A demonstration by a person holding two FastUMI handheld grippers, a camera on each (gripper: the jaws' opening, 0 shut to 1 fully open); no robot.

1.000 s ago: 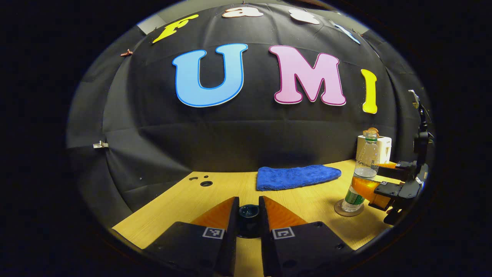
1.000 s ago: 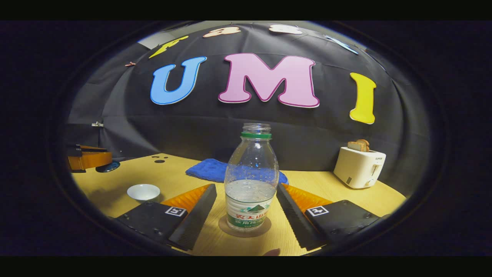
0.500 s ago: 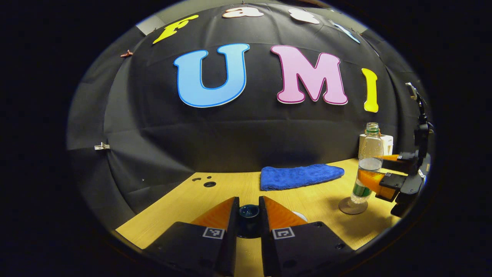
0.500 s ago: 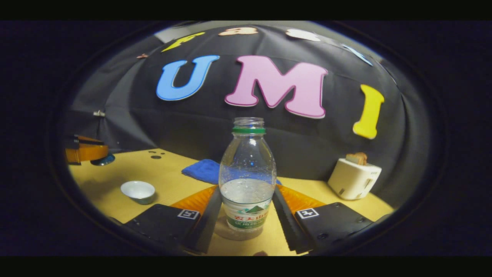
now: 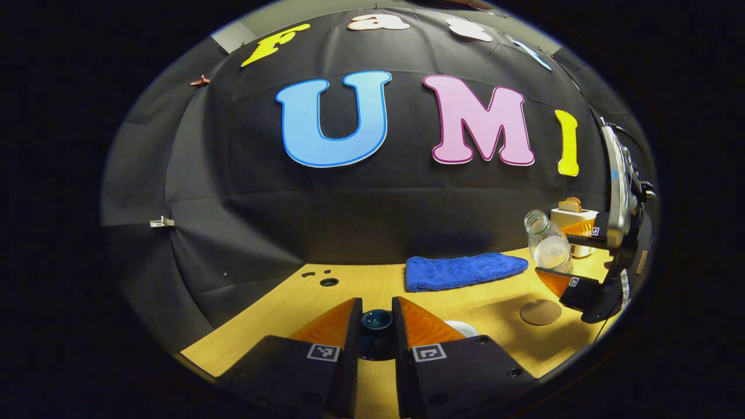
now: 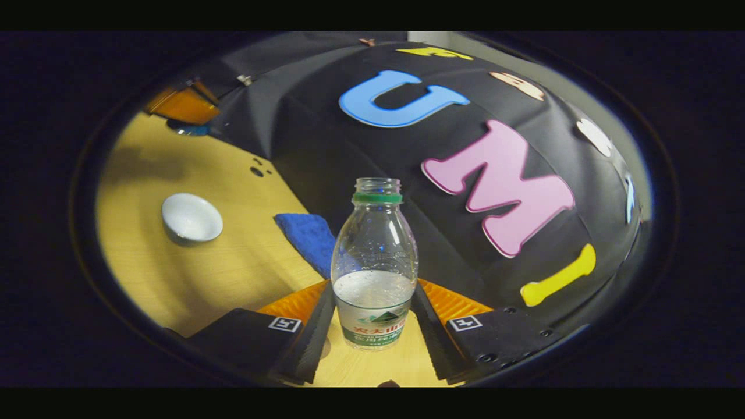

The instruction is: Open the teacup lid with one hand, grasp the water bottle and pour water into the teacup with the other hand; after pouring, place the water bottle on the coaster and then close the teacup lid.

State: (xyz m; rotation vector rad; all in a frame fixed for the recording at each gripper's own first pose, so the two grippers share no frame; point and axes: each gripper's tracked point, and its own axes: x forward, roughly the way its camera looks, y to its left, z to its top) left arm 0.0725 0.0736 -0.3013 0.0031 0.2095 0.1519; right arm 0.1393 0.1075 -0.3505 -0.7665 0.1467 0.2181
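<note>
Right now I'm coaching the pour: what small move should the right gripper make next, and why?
Probably carry the water bottle toward the open teacup: the right gripper holds it tilted off the coaster, and the left gripper holds the lid clear.

Left gripper view: camera sits low over the counter (image 5: 273,302), level, facing the booth wall straight on; own fingers at bottom, very near. The right gripper (image 5: 573,256) with the water bottle (image 5: 548,243) shows far off at its right edge.

Right gripper view: camera rolled hard, so the counter (image 6: 174,273) runs up the left side and the wall tilts right. Bottle (image 6: 375,262) close, dead centre.

Shared: blue towel (image 5: 465,271) (image 6: 308,237), white teacup (image 5: 463,329) (image 6: 192,217), bottle, wall, counter holes (image 5: 327,281) (image 6: 256,171). The left gripper (image 6: 183,106) appears far at its upper left.
</note>
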